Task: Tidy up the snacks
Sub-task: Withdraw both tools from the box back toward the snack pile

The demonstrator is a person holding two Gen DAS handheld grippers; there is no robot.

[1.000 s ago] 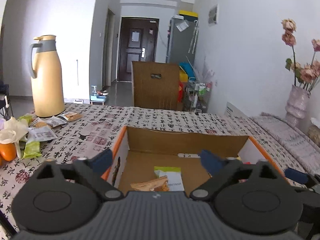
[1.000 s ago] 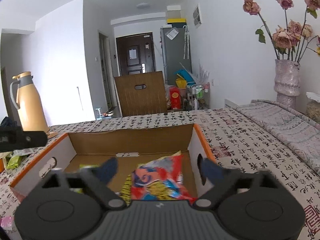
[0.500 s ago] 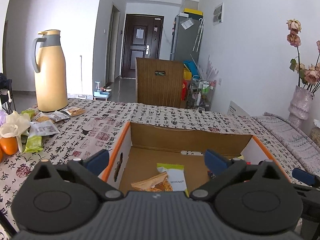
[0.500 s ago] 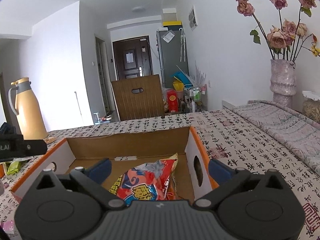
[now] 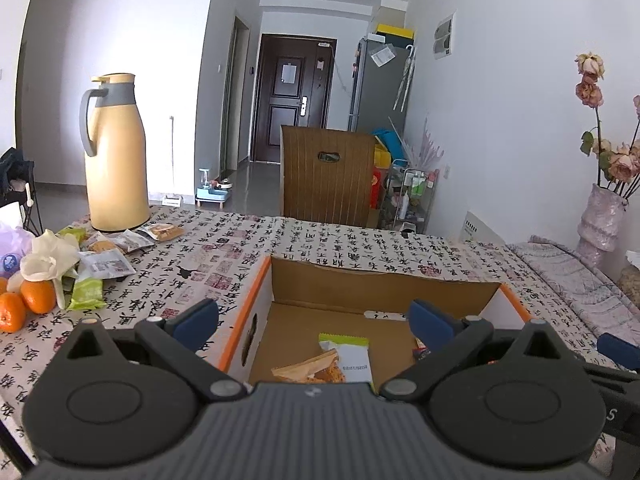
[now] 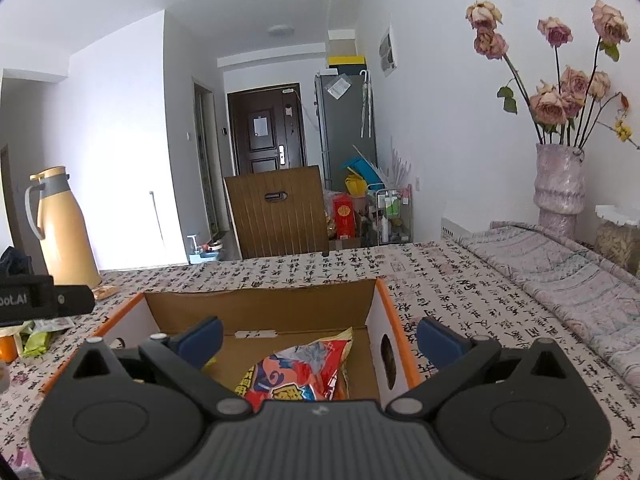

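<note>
The cardboard box (image 5: 384,300) sits on the patterned surface (image 5: 320,244) directly ahead of both cameras, and it already holds a green-and-white packet (image 5: 350,356) and a tan wrapper (image 5: 310,368) on its left half, with a large red snack bag (image 6: 298,372) leaning in its right half. The snacks yet to be sorted lie well apart from the box, in a loose cluster (image 5: 108,256) at the far left of the surface, near the foot of the yellow thermos (image 5: 116,156) and beside some oranges (image 5: 24,304).

The left tongs (image 5: 312,322) are spread wide with nothing between them, poised above the near left of the box; the right tongs (image 6: 318,338) are likewise spread and empty, above the red bag.

The step in hand looks like going back for another snack, and the left tongs are the natural choice (they are nearer the pile). To do it well, travel across above the box wall so the orange rim (image 5: 244,308) is not clipped, pick one packet at the edge of the cluster, and come down with the pads straddling its narrow width. The green packet (image 5: 86,294) nearest the oranges lies tilted against its neighbours, so a pinch on its free end should lift it cleanly. Flat foil packets slip, so close fully before lifting.
</note>
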